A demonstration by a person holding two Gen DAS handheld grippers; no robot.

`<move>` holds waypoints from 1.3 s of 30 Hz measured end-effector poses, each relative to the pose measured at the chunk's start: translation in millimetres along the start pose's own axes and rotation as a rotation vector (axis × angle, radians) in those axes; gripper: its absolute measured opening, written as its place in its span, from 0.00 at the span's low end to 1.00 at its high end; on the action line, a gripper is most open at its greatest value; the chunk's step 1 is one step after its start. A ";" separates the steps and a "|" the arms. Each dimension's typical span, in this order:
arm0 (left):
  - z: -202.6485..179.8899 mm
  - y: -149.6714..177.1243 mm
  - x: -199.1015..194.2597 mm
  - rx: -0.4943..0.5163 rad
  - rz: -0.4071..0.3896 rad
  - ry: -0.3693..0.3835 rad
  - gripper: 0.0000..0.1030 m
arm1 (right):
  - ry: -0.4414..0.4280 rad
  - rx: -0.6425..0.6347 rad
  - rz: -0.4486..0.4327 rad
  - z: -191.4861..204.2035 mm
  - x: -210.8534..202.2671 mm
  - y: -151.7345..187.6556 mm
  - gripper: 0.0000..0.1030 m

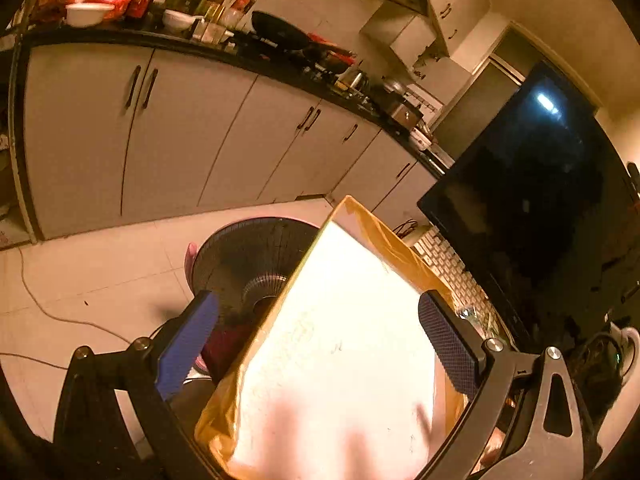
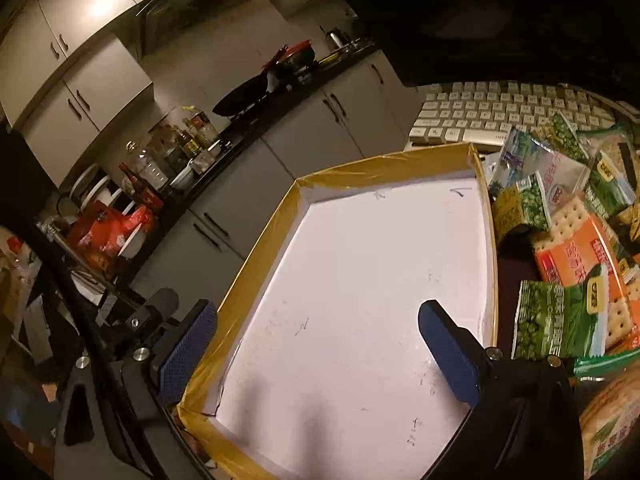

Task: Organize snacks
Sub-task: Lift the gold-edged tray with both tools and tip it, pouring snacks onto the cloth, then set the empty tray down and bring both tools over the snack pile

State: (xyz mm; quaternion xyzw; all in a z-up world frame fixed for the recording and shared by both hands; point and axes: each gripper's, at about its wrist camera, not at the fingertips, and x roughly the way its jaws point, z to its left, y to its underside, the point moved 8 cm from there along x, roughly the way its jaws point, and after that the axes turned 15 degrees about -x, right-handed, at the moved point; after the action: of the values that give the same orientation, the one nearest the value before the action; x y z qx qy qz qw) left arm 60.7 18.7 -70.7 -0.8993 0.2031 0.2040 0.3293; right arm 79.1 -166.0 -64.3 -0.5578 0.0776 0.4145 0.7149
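**Crinkly foil packets wait beside an empty tray**

Foil snack packets (image 2: 560, 248) are piled just off the tray (image 2: 256, 240)'s right edge: light, soft, slippery, best pinched at a sealed seam. Both the left gripper (image 1: 318, 344) and right gripper (image 2: 318, 344) are seen spread wide, holding nothing. The pile is shown only by the right wrist view; the floor fan (image 1: 248, 264) only by the left.

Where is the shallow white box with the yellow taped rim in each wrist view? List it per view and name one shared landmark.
Left wrist: the white box fills the lower centre, between the open left gripper fingers.
Right wrist: it spans the centre and bottom, empty, under the open right gripper, snack packets on its right.
Shared landmark: the white keyboard beyond the box.
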 end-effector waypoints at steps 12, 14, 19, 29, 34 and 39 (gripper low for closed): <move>-97.6 70.8 -59.0 0.408 -0.100 0.008 0.97 | 0.120 0.103 -0.284 -31.3 -105.2 12.2 0.98; -108.4 93.1 -56.9 0.464 -0.037 0.033 0.97 | 0.183 0.106 -0.300 -42.1 -123.5 20.8 0.98; -141.4 152.0 -41.1 0.653 0.095 0.052 0.97 | 0.373 0.102 -0.291 -82.9 -169.5 46.7 0.98; -160.0 214.6 -10.0 0.815 0.256 -0.009 0.97 | 0.511 0.095 -0.181 -126.7 -207.0 103.4 0.95; -157.4 225.2 -7.0 0.844 0.316 0.006 0.97 | 0.460 0.117 -0.112 -122.6 -192.4 127.1 0.81; -156.5 237.5 0.0 0.852 0.371 -0.012 0.95 | 0.444 0.123 -0.099 -123.3 -191.5 129.3 0.79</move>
State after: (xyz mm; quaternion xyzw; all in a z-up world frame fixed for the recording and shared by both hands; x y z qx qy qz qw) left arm -21.5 -253.3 -82.2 -0.6313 0.4242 0.1631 0.6284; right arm -88.7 -364.7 -94.4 -0.5939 0.2304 0.2406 0.7324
